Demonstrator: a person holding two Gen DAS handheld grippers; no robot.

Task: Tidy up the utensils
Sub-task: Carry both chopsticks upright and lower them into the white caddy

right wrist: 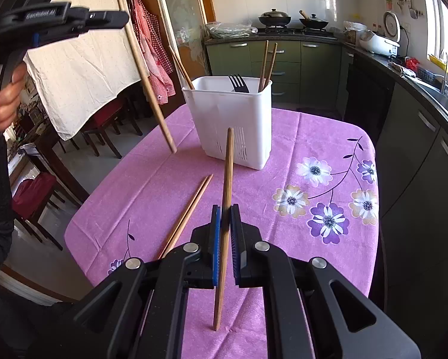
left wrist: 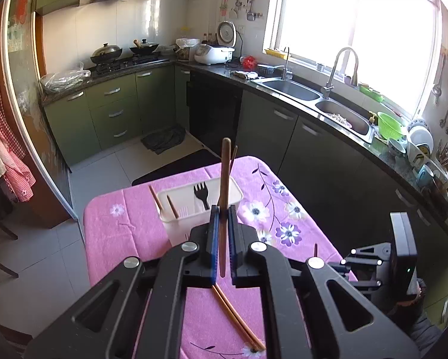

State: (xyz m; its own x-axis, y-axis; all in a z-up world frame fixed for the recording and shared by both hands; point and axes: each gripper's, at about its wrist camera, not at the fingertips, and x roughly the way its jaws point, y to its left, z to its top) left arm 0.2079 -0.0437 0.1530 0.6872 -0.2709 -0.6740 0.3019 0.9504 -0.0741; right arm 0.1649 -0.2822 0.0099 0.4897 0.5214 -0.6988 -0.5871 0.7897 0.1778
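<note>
Chopsticks are the business here, and we are taking the white utensil holder (right wrist: 228,119) on the pink-clothed worktop (right wrist: 283,209) as our landmark. We are clamping the left gripper (left wrist: 223,209) on one wooden chopstick (left wrist: 224,197), carrying it in the air to the holder's left in the right wrist view. We are pinching the right gripper (right wrist: 225,208) on a second chopstick (right wrist: 226,194), steeply tilted in front of the holder; its lower tip is perhaps touching the cloth, though we cannot tell. A loose pair of chopsticks (right wrist: 188,212) is lying on the cloth just in front of the holder. Inside the holder, a black fork (right wrist: 238,83) and more chopsticks (right wrist: 267,62) are standing upright.
</note>
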